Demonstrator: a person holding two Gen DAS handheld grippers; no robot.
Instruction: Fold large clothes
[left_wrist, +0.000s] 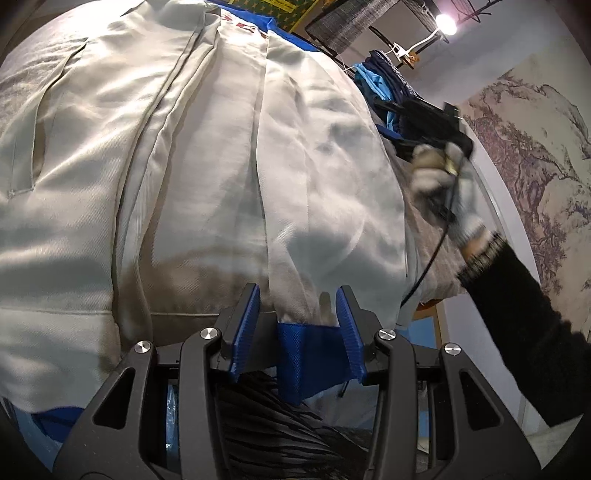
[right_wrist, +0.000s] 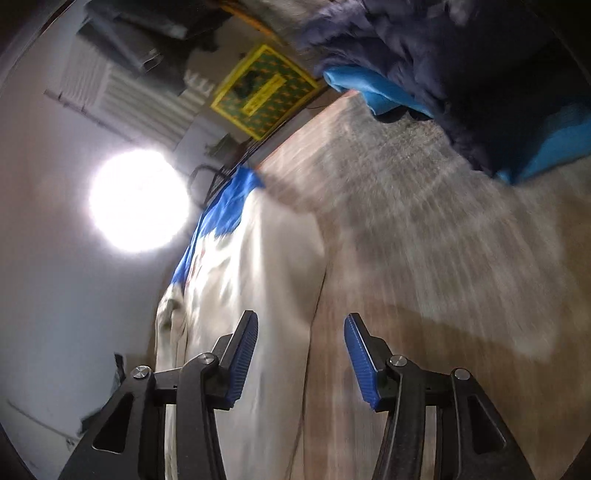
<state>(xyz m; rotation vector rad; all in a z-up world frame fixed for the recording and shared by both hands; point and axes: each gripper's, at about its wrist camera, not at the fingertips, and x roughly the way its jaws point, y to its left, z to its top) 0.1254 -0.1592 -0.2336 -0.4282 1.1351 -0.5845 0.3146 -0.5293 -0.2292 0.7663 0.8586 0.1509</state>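
- Jacket (left_wrist: 207, 177), pale grey with blue trim, lies spread on the wooden table (right_wrist: 424, 258).
- Left gripper (left_wrist: 298, 325): fingers apart, blue hem between them.
- Right gripper (right_wrist: 300, 354): fingers wide, holding nothing.

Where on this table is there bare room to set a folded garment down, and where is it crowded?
Bare wooden table lies between the pale grey jacket's long edge and the heap of navy and blue clothes. The far corner under that heap is crowded; the jacket covers the other side. The right gripper hangs open.

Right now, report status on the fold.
Left claw open, garment hem between its fingers. Right claw open, empty, over white garment. Dark clothes pile at table's far end.
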